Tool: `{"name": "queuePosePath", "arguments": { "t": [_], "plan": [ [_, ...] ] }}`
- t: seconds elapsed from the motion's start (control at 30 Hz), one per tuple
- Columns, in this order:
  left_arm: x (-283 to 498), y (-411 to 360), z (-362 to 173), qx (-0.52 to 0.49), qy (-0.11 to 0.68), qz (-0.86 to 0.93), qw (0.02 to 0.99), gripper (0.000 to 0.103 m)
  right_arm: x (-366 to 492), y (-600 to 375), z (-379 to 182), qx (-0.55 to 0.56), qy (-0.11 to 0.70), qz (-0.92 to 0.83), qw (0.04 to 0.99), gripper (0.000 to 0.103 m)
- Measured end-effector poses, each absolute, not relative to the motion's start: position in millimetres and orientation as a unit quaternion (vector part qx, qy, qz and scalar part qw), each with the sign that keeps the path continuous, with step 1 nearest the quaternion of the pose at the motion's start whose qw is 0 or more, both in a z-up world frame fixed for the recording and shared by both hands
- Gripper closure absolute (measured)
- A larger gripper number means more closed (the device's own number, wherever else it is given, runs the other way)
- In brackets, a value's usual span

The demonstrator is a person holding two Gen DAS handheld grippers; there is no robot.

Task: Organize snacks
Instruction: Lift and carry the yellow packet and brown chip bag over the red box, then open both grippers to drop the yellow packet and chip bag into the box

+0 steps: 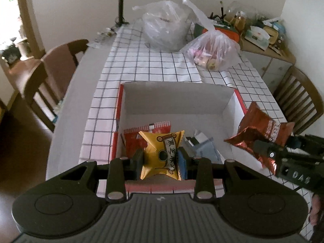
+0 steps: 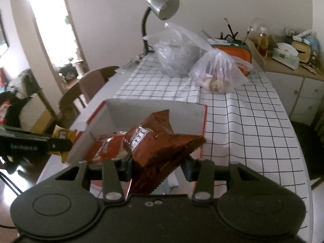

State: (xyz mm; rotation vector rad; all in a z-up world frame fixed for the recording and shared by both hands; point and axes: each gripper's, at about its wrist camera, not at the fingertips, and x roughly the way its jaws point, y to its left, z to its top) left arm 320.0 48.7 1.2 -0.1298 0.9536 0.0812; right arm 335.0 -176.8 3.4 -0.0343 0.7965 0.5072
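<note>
Yellow pack squeezed in left gripper, brown pack squeezed in right gripper, both above box.

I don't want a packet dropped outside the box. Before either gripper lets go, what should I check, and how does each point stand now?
1. Left gripper grips the yellow packet: ok, pinched between both fingers.
2. Yellow packet is over the box: ok, the box interior lies beneath it.
3. Right gripper grips the brown packet: ok, though held by one crumpled end.
4. Brown packet is over the box: cannot tell; the left wrist view shows it at the box's right wall.
5. Room in the box: ok, a red packet and a pale packet lie near the front, the back floor is bare.
</note>
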Motion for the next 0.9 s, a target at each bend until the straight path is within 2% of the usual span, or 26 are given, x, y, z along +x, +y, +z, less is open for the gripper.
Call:
{"name": "queuePosePath", "arguments": {
  "t": [0.37, 0.67, 0.9],
  "plan": [
    [393.9, 80.0, -41.1, -0.062, 0.505, 0.006, 0.861, 0.067, 373.7, -135.8, -33.0, -0.034, 0.420, 0.200, 0.885, 0.058],
    [420.0, 76.3, -62.2, -0.044, 0.529, -0.012, 0.848, 0.067, 390.9, -117.0, -66.0, -0.047, 0.453, 0.180, 0.872, 0.058],
    [426.5, 70.9, -71.0, -0.030, 0.545, -0.025, 0.837, 0.066, 388.8, -112.9, -71.1, -0.052, 0.464, 0.177, 0.867, 0.056]
  ]
}}
